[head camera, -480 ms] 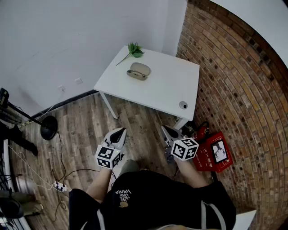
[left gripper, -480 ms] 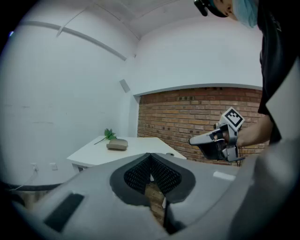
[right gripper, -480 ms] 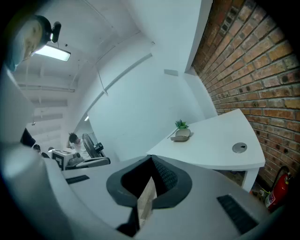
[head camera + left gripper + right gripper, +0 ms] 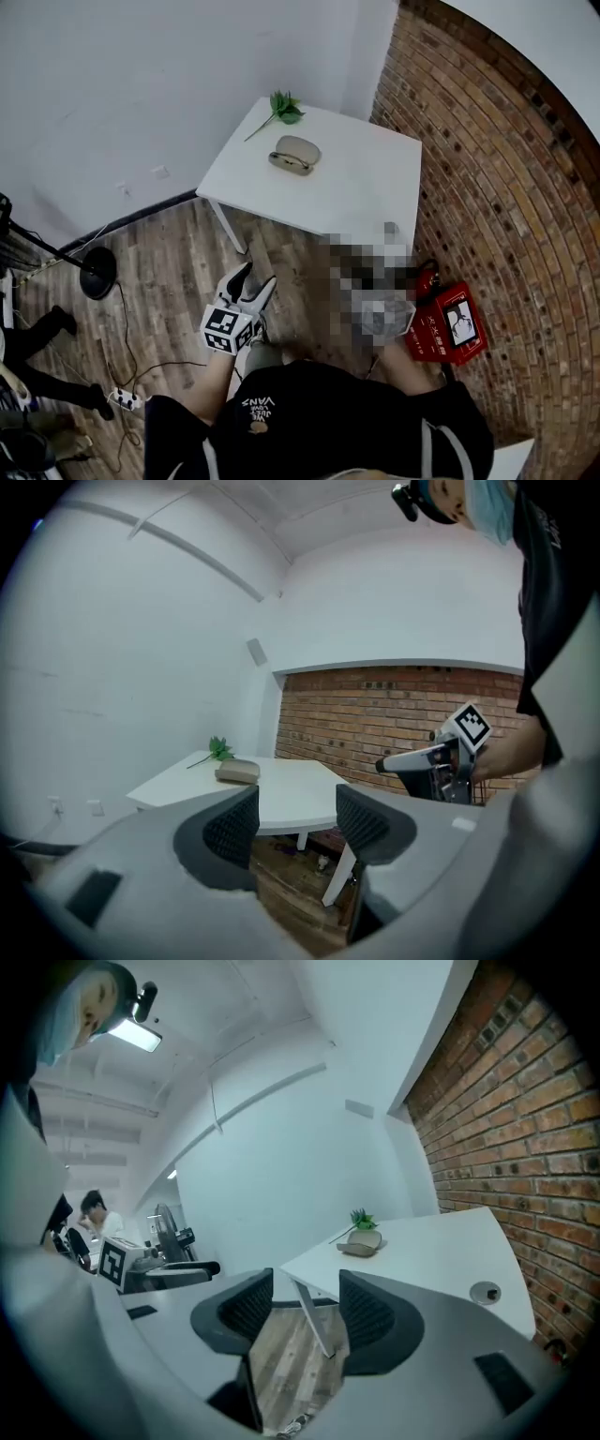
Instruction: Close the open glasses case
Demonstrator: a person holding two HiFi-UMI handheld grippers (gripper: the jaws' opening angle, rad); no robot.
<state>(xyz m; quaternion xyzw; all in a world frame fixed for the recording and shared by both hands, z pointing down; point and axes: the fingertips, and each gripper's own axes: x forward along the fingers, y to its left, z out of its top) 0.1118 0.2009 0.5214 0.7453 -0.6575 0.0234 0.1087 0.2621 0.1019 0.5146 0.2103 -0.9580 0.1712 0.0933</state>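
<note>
Both tongs are off the desk (image 4: 366, 187) and held over the wooden floor (image 4: 169, 272), well short of the work. Left tongs (image 4: 295, 822): jaws spread, with only floor and a desk leg visible through the gap, nothing pinched. Right tongs (image 4: 305, 1312): jaws likewise spread and empty, the near desk corner showing between them. In the head view I see the left tongs in front of my torso, tips toward the desk; the right tongs fall under a mosaic patch there, so I read them from their own view and from the left gripper view, where they hang level off to the right. Glasses case (image 4: 294, 155): beige, resting on the white desk toward its far left corner, near the white wall, well apart from both tongs. From the right gripper view its lid appears raised, though at this range I cannot say how wide it stands. A green plant sprig (image 4: 282, 107) lies just beyond the case, at the desk's far corner. A round cable grommet (image 4: 485, 1292) sits in the desk top near the brick wall (image 4: 506, 187). A red box (image 4: 448, 323) rests on the floor at the foot of that wall, to my right.
</note>
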